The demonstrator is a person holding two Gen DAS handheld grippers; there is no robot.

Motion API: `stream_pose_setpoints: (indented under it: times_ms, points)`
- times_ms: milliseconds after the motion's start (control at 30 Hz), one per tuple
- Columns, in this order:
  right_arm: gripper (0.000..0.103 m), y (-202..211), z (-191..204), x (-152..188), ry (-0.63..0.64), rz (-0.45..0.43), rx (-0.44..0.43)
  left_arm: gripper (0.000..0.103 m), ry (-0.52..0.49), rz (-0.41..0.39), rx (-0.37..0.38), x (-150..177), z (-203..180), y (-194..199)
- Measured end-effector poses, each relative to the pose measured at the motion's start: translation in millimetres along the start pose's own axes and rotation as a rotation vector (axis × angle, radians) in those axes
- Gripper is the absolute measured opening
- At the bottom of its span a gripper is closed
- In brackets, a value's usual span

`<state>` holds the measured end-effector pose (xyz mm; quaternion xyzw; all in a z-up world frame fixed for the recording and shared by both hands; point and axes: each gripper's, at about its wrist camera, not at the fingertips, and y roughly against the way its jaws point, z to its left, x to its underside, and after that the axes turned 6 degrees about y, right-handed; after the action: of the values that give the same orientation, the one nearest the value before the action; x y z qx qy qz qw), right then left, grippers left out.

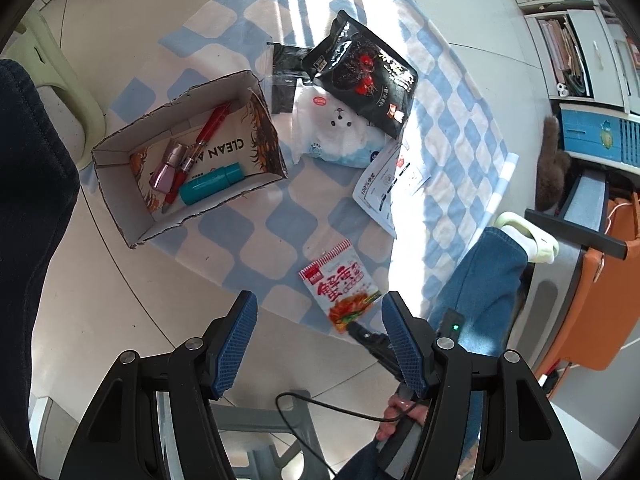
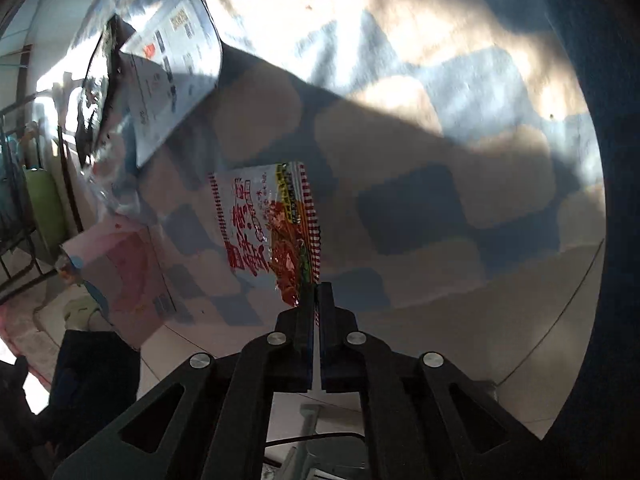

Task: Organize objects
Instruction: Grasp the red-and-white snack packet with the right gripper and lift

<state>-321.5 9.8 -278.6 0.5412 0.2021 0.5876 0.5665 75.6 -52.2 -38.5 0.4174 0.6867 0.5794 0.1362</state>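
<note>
While left fingers point(image 1: 320, 344) gape empty, right fingers point(image 2: 318, 300) clamped on sachet point(image 2: 264, 228) corner.

We see a glossy foil seasoning sachet point(image 2: 268, 224), a rough-edged cardboard box point(image 1: 188, 152), a soft checked cloth point(image 1: 256, 236) and ribbed blue rubber fingers point(image 1: 238, 344).

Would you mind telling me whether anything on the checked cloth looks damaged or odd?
The open cardboard box has ragged, torn top edges. The black snack pouch lies overlapping the white bear-print pack.
</note>
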Motion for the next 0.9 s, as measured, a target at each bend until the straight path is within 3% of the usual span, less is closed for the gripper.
stream_pose_setpoints:
  times_ms: [67, 133, 167, 200, 267, 400, 500, 600, 667, 700, 733, 800, 900]
  points:
    - [0.034, -11, 1, 5, -0.011, 0.059, 0.07, 0.063, -0.007, 0.005, 0.0, 1, -1, -1]
    - [0.084, -7, 0, 9, -0.045, -0.003, 0.086, 0.063, -0.005, 0.005, -0.002, 1, 0, -2]
    - [0.09, -4, 5, 9, -0.046, -0.042, 0.115, 0.063, -0.001, 0.004, -0.004, 1, 2, -2]
    - [0.093, -2, 13, 7, -0.014, -0.075, 0.151, 0.063, 0.004, 0.002, -0.004, 0, 3, -2]
    - [0.093, -6, 41, 2, 0.169, -0.111, 0.248, 0.063, 0.015, 0.002, -0.006, -1, 7, -1]
    - [0.093, -45, 108, 14, 0.741, -0.105, 0.523, 0.063, 0.034, 0.002, -0.001, -5, 13, 1]
    - [0.093, -73, 124, 24, 0.912, -0.047, 0.551, 0.063, 0.041, 0.002, -0.007, -7, 16, 2]
    - [0.083, -90, 116, 19, 0.851, 0.028, 0.555, 0.063, 0.036, -0.008, -0.028, -9, 16, 3]
    - [0.06, -83, 112, 18, 0.805, -0.004, 0.597, 0.063, 0.033, -0.013, -0.043, -8, 15, 3]
    - [0.032, -76, 110, 17, 0.776, -0.008, 0.554, 0.063, 0.037, -0.008, -0.042, -8, 15, 2]
    - [0.004, -69, 106, 14, 0.734, 0.015, 0.455, 0.063, 0.039, 0.001, -0.035, -9, 14, 1]
    - [0.001, -56, 97, 10, 0.649, 0.036, 0.332, 0.063, 0.03, 0.018, -0.02, -9, 12, -4]
    - [0.001, -30, 89, 13, 0.606, -0.029, 0.26, 0.063, -0.01, 0.034, -0.057, -6, 6, -15]
